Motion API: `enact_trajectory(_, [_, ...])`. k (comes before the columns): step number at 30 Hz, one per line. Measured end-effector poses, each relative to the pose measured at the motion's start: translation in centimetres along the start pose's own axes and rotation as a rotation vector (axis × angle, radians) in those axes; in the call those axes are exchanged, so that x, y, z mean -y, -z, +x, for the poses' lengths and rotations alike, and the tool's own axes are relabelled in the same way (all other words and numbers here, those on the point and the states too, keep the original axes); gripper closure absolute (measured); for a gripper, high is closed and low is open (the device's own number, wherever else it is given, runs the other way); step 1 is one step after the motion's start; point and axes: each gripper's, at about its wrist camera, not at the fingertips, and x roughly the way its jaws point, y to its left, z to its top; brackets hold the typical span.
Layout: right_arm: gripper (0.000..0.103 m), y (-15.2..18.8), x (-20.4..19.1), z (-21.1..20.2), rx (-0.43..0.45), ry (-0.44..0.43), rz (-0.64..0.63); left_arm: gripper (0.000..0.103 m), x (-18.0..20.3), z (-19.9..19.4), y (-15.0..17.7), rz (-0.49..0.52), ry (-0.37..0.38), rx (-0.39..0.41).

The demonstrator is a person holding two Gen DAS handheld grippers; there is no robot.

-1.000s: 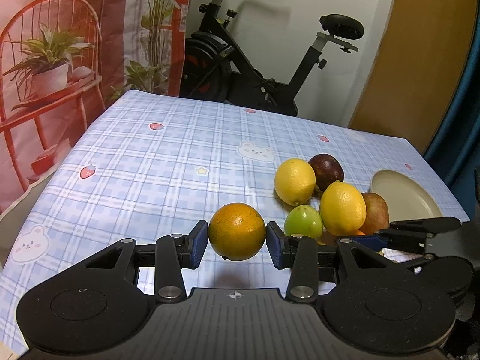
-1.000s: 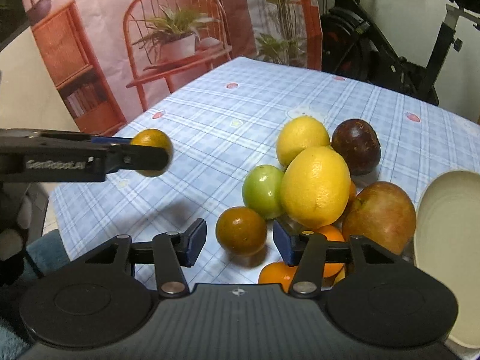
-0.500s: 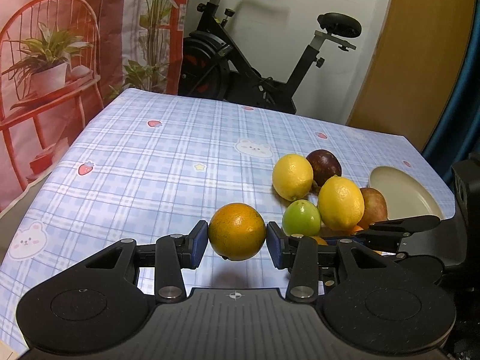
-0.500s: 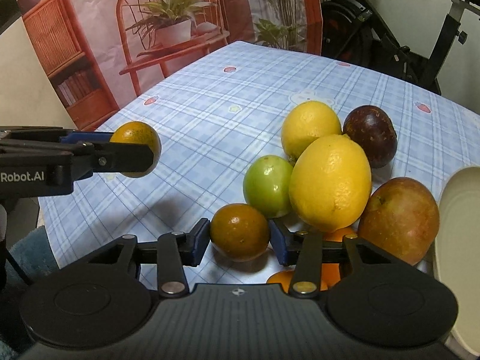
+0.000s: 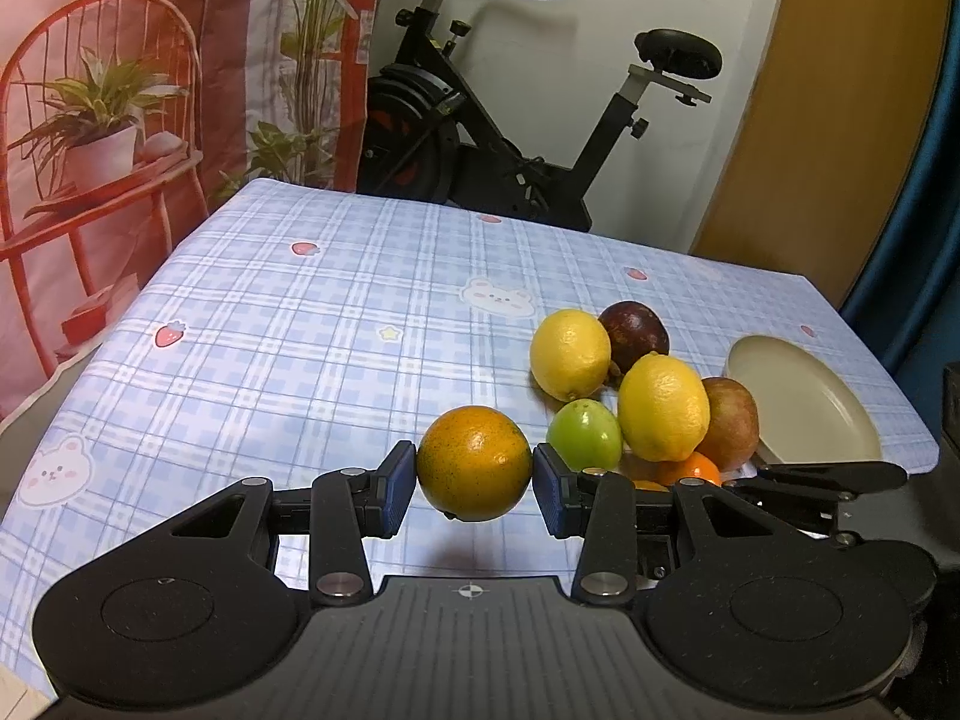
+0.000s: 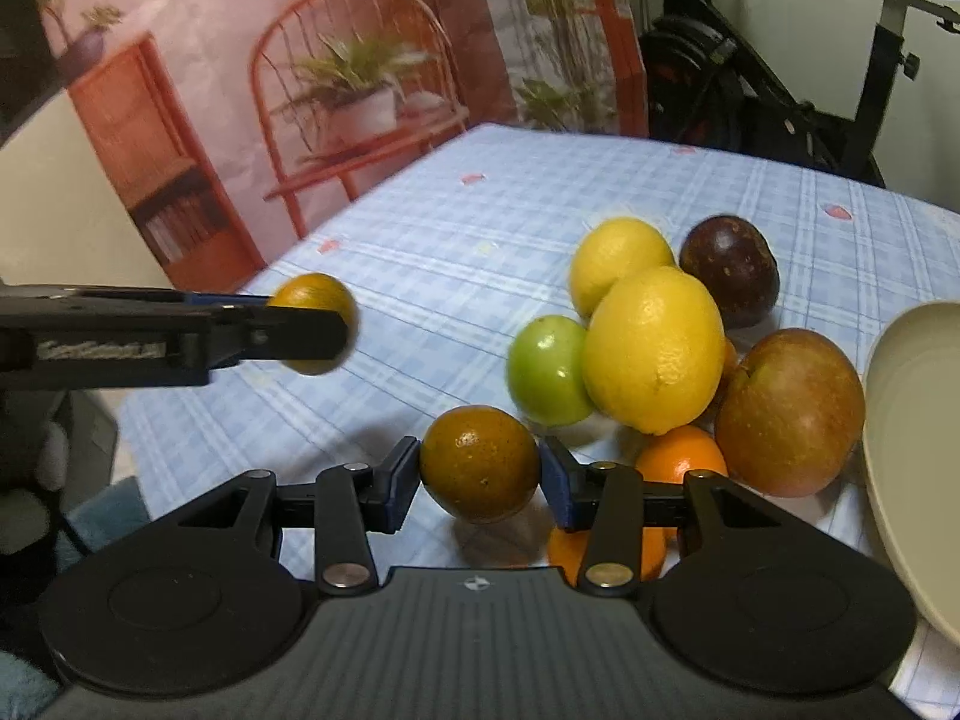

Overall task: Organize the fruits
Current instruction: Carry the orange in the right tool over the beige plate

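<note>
Above the checked tabletop [image 5: 336, 324], the left tool [image 5: 474, 480] grips a speckled orange [image 5: 474, 461] and the right tool [image 6: 480, 474] clamps a darker orange [image 6: 479, 463]. Lift both clear before carrying them, steering wide of the lemon [image 6: 653, 349]. Only the right wrist view shows both oranges held; the left shows the whole cream plate [image 5: 804, 408].

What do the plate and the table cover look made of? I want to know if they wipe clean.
The plate looks like glazed ceramic or melamine: plain cream with an even, smooth, softly matte surface; which one I cannot tell. The table cover looks like thin printed cloth or plastic sheet: blue plaid with strawberries and bears, draping limply over the edges.
</note>
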Motion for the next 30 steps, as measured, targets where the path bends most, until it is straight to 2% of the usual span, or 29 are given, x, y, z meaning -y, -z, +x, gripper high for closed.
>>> enact_trajectory(9, [0.057,0.3,0.3,-2.3,0.069,-0.010,0.025,0.058,1.3,-0.6,0.3,0.031,-0.020,-0.008])
enact_trajectory(19, [0.057,0.4,1.9,-5.0,0.166,0.030,0.078,0.058,3.6,-1.1,-0.9,0.098,-0.032,0.008])
enact_trajectory(25, [0.057,0.5,3.9,-7.0,0.229,0.073,0.118,0.058,6.0,-0.5,-2.4,0.148,-0.005,0.025])
enact_trajectory(30, [0.057,0.9,6.7,-8.7,0.263,0.138,0.163,0.058,8.8,1.0,-3.3,0.188,0.052,0.031])
